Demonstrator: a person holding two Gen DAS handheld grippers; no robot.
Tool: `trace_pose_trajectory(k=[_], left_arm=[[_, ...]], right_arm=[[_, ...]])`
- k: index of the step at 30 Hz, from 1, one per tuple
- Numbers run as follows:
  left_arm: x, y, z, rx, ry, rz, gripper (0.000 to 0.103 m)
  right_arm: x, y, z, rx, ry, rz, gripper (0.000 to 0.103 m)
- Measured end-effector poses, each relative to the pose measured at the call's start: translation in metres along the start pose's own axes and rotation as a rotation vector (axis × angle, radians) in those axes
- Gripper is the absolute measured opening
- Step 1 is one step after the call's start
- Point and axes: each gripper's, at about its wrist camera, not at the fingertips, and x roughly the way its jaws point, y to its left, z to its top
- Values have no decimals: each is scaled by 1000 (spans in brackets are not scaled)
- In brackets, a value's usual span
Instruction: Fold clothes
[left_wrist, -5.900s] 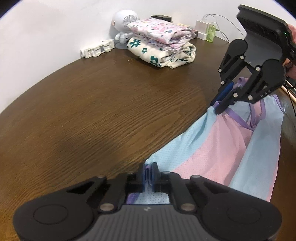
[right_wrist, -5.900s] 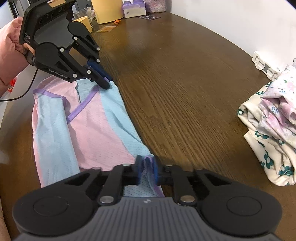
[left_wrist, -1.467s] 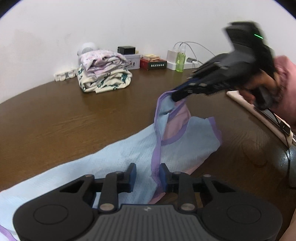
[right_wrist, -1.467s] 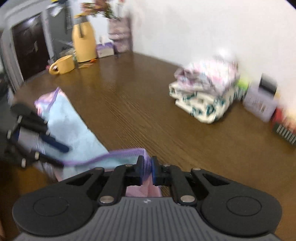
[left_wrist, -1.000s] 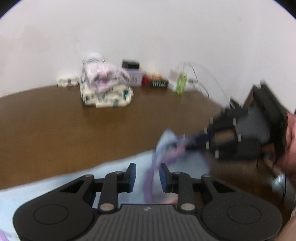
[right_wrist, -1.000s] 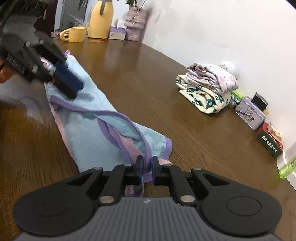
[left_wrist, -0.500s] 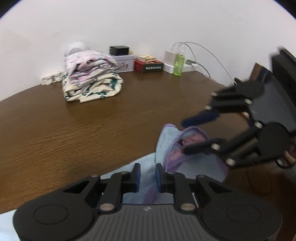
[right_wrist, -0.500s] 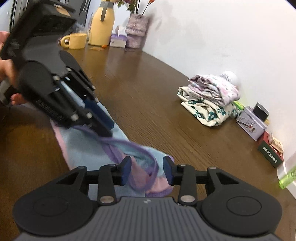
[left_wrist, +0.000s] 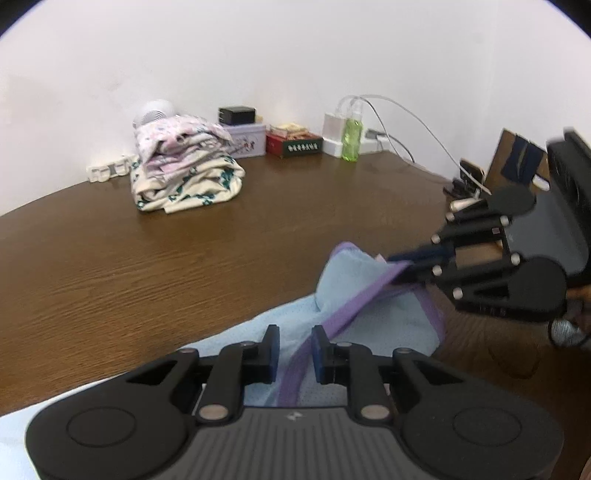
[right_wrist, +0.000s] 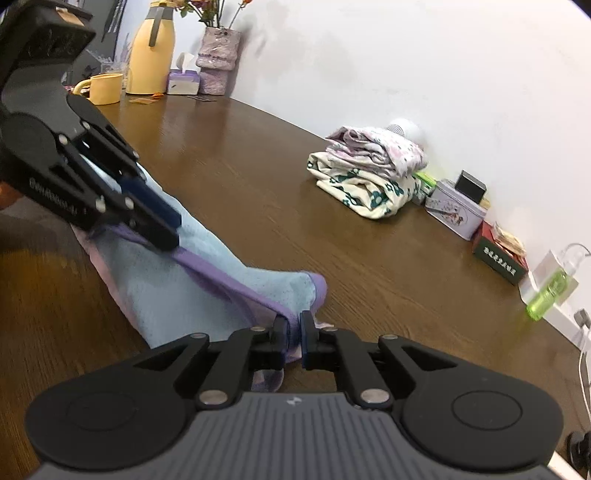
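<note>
Right tool (right_wrist: 293, 332) pinching garment (right_wrist: 207, 280) trim; left tool (left_wrist: 294, 349) apparently open

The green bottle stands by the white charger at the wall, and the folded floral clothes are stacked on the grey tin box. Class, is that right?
Not quite. The green bottle does stand by the white charger, but the folded floral clothes sit on the wooden table, beside the tin box, not on it. The left wrist view shows this.

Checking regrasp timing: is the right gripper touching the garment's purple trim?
Touching. Right wrist view shows the right gripper nearly shut, the purple trim of the garment pinched between its fingertips.
</note>
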Motion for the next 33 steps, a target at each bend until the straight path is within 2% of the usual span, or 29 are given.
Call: trace_pose_trajectory(k=[4,6,7,8,9,17,20,24,27,33], left_arm=[[2,10,1,-58,-2,-6,17],[6,12,-1,-62,14,-6,16],[7,12,-1,-59,20,-8,16],[8,11,-2,-55,24,-11,16],[8,10,-3,-51,27,-13,16],[9,1,-8,-5,29,-12,16],[9,-3,-10,18,22,2,16],[8,-6,-12,38,13,14,16],[8,-5,-12,25,7,13,16],[7,-2,-12,-8,3,12,16]], right_arm=[[-4,-2,-8,36,-4,-17,17],[-10,-6,-10,76,-8,20,19],[-14,-9,-10,98,-13,43,23],[-17,-12,-10,120,-18,66,32],[-18,-16,-8,150,-31,85,37],[-27,-46,9,386,-129,235,36],[-1,-43,14,378,-97,222,19],[20,-33,14,328,-33,194,16],[20,-26,5,281,17,147,15],[8,-12,-12,244,31,98,15]])
